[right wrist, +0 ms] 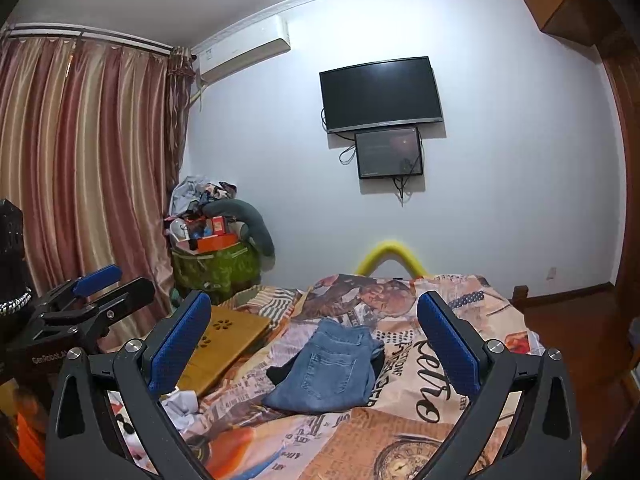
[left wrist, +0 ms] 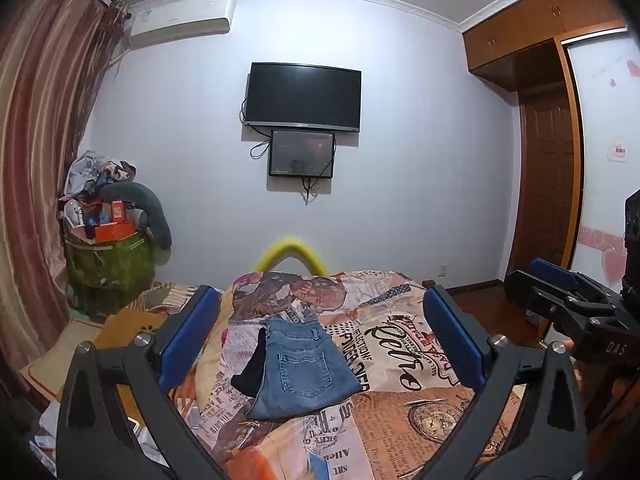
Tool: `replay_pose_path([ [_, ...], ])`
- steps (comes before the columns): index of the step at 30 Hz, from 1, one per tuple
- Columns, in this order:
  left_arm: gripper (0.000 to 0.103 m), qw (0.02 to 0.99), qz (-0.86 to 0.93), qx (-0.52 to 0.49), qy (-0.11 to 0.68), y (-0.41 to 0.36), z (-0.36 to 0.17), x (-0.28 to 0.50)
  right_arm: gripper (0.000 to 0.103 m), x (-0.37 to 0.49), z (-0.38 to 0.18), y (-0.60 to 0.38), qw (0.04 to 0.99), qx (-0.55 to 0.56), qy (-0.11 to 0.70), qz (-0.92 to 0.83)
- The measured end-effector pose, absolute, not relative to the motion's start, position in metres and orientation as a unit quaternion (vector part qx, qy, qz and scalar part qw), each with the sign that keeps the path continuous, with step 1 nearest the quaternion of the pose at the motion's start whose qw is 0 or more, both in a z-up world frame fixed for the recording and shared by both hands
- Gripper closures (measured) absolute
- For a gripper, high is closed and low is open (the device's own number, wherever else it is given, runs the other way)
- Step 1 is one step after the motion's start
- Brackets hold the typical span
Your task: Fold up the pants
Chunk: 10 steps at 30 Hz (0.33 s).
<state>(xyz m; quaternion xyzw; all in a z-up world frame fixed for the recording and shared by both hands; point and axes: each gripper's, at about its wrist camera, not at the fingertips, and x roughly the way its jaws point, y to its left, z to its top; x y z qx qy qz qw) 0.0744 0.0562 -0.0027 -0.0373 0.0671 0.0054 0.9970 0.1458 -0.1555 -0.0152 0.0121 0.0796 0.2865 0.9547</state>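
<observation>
Pants (left wrist: 301,364) folded, flat on bedspread (left wrist: 404,400) — left tool (left wrist: 320,334), right tool (right wrist: 314,340) both spread, empty.

"Retro" on bedspread (left wrist: 400,400)

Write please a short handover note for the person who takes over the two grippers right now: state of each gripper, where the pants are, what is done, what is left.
Left gripper: open, empty, held above the bed, apart from the pants.
Right gripper: open, empty, also above the bed, to the right of the left one.
Blue denim jeans: lying on the newspaper-print bedspread, already folded into a compact bundle, back pocket facing up.
A black piece of cloth lies at the bundle's left edge, partly under it; what it is cannot be told.
Done: the jeans look folded and released.
Left: probably only a check that the bundle is neat; perhaps deal with the black cloth.
</observation>
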Motion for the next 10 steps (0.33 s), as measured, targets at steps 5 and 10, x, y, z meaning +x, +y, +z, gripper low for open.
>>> replay_pose_path([
  [5,0.0,0.997,0.003,-0.03,0.069,0.0534,-0.0034,0.0741,0.0,0.1444,-0.0153,-0.1535,0.954,0.012,0.082,0.287],
  [10,0.0,0.997,0.003,-0.028,0.068,0.051,-0.0029,0.074,0.0,0.143,-0.0149,-0.1515,0.954,0.012,0.083,0.288],
])
